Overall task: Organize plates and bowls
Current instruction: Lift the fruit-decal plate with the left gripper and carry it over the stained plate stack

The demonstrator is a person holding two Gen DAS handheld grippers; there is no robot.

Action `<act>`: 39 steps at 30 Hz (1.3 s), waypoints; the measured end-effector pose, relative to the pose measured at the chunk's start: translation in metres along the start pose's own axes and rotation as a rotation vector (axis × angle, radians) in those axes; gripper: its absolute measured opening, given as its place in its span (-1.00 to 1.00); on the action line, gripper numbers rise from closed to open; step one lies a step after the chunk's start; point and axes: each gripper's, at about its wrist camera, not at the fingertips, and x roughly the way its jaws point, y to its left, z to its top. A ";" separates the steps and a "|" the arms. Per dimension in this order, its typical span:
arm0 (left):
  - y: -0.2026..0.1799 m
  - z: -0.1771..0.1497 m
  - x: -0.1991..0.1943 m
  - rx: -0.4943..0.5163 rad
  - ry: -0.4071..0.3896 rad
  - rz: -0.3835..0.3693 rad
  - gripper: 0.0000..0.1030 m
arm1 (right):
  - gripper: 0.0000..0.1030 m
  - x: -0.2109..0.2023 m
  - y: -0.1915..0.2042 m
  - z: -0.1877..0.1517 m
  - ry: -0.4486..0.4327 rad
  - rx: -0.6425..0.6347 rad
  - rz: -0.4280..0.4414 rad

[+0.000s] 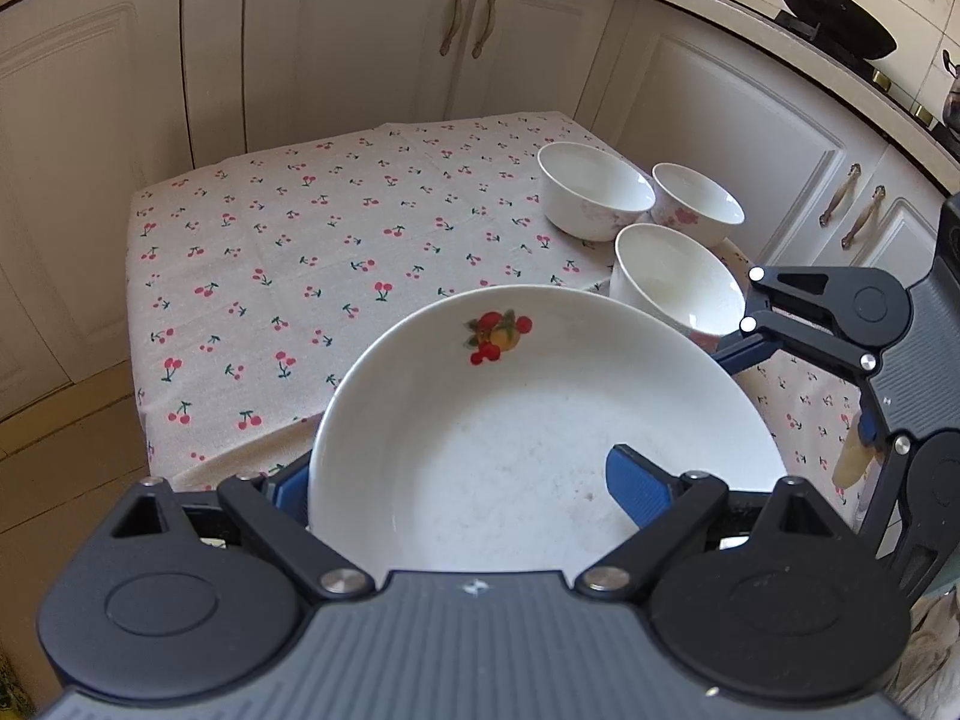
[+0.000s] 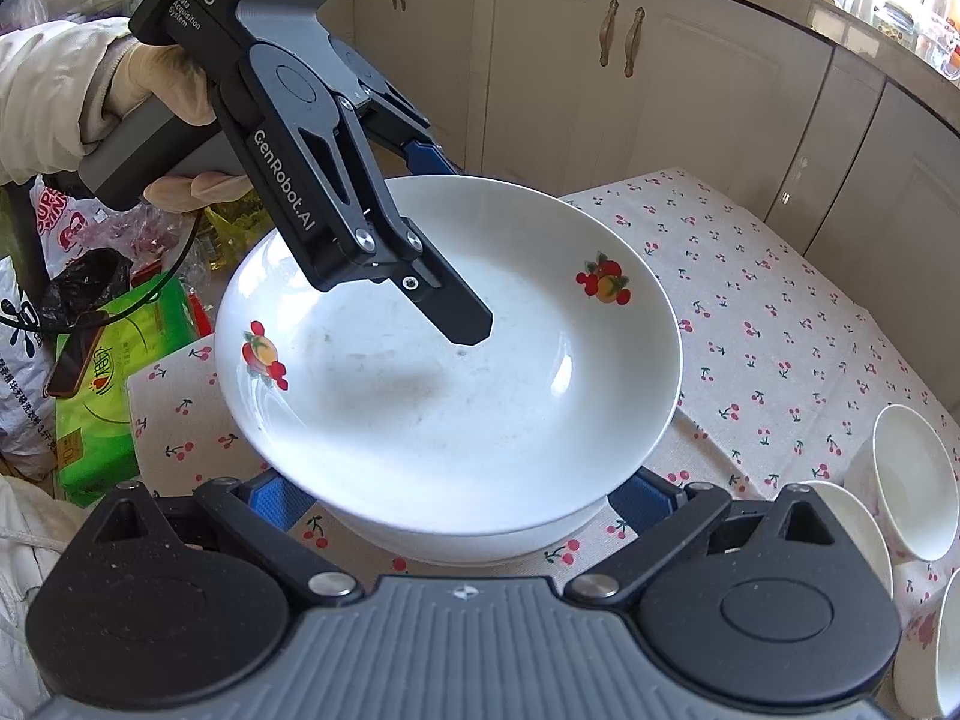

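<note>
A white deep plate (image 1: 510,420) (image 2: 450,408) with fruit prints hangs over the near edge of the cherry-print tablecloth (image 1: 270,252) (image 2: 780,330). My left gripper (image 1: 462,474) (image 2: 456,246) straddles its rim, one blue pad (image 1: 636,489) inside and the other outside below the rim, shut on it. My right gripper (image 2: 459,498) (image 1: 744,330) clasps the plate from the opposite side, pads (image 2: 276,498) under the rim on both flanks. A second white rim (image 2: 450,543) shows just beneath the near edge. Three white bowls (image 1: 594,192) (image 1: 696,204) (image 1: 678,282) cluster at the cloth's right side.
Cream cabinet doors (image 1: 372,48) close in behind the table. A black wok (image 1: 834,18) sits on the stove at the far right. Plastic bags and a green pack (image 2: 102,372) crowd the floor by the table. A gloved hand (image 2: 162,90) holds the left gripper's handle.
</note>
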 end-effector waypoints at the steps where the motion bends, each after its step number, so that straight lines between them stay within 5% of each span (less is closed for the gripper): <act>1: -0.001 -0.002 0.002 0.002 0.003 0.000 0.83 | 1.00 0.000 0.002 -0.002 0.004 0.004 0.001; 39: -0.003 -0.001 0.039 0.048 0.138 0.022 0.83 | 1.00 0.006 0.009 -0.022 0.036 0.080 0.003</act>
